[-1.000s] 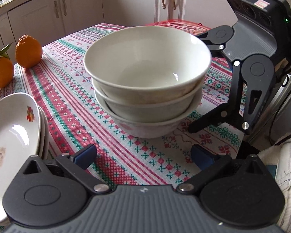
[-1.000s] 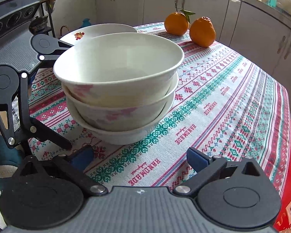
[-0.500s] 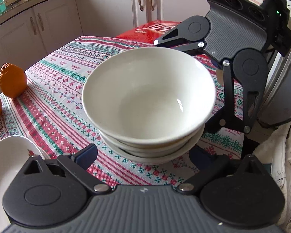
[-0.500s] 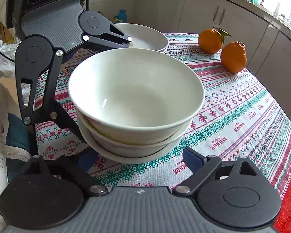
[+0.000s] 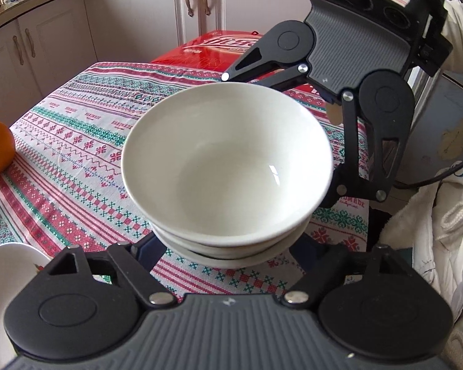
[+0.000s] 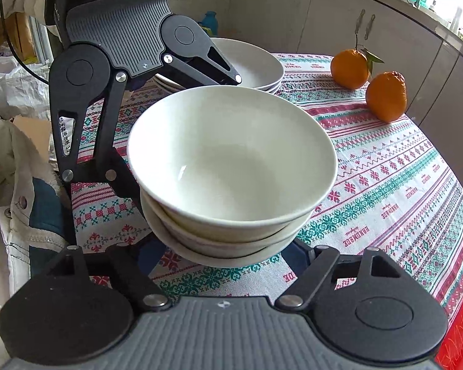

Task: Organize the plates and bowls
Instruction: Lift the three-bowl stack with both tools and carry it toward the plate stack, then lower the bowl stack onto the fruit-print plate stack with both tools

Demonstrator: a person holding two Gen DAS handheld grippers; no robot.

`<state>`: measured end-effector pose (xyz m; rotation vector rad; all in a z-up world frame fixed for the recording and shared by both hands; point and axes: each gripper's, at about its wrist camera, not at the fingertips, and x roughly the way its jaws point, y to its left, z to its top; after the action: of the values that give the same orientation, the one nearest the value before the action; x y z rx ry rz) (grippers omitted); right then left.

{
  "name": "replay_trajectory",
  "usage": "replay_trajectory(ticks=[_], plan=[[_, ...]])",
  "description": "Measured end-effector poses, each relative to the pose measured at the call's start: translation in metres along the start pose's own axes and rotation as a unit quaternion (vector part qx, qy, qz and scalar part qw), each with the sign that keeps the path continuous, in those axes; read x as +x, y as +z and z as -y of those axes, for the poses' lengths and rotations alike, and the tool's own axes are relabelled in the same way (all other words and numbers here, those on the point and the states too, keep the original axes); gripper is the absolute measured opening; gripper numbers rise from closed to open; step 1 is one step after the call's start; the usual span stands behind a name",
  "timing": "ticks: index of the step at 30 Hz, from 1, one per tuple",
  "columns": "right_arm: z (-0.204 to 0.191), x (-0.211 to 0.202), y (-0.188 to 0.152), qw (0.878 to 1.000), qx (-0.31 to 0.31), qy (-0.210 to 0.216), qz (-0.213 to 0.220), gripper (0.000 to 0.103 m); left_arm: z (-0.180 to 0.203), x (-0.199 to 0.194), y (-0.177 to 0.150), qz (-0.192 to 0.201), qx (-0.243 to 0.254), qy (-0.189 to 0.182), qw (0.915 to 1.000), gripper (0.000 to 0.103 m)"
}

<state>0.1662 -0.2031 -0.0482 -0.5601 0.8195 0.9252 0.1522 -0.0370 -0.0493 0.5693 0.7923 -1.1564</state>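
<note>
Change: both claws have just been closing, one from each side of the stack of bowls (image 5: pixel 228 172), with the stack between the jaws of each; a second ago the jaws stood wide and clear of it, and the cameras looked at the stack from lower.
Meaning: I judge this the start of a two-handed lift of all three bowls together (the sorting itself seems mostly done).
Left claw (image 5: pixel 228 246): narrowed around the lowest bowl, its blue fingertips tucked under the stack's flare and mostly hidden; they seem to press the bowl, so I read it as grasping.
Right claw (image 6: pixel 228 249): clenched on the same stack from the opposite side, fingertips likewise tucked under the rim.
Bowls: three nested, upright, on the patterned tablecloth (image 6: pixel 401 185) or just off it; I cannot tell which.
Plates: a stack of plates (image 6: pixel 256 67) sits behind the left claw in the right view, well apart from the bowls.
Oranges: two oranges (image 6: pixel 385 95) at the table's far edge.
Risk: nested bowls could slip if one side grips lower.
</note>
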Motion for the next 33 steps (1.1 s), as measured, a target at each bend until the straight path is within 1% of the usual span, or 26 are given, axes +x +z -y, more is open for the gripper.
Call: replay_trajectory(ticks=[9,21,27,33], plan=[[0.004,-0.003,0.002,1.000,0.009,0.008,-0.004,0.085,-0.001,-0.001,0.000,0.000,0.018,-0.012,0.9998,0.085],[0.002,-0.007,0.007,1.000,0.013,0.007,-0.005,0.084,-0.002,-0.005,0.000,0.002,0.019,-0.020,0.9996,0.085],[0.002,-0.016,0.024,1.000,0.000,0.002,-0.003,0.084,-0.005,-0.024,0.002,0.016,0.015,-0.009,0.9997,0.085],[0.002,-0.018,0.062,0.999,-0.039,-0.001,0.011,0.084,-0.020,-0.059,-0.004,0.029,0.004,0.026,0.9992,0.085]])
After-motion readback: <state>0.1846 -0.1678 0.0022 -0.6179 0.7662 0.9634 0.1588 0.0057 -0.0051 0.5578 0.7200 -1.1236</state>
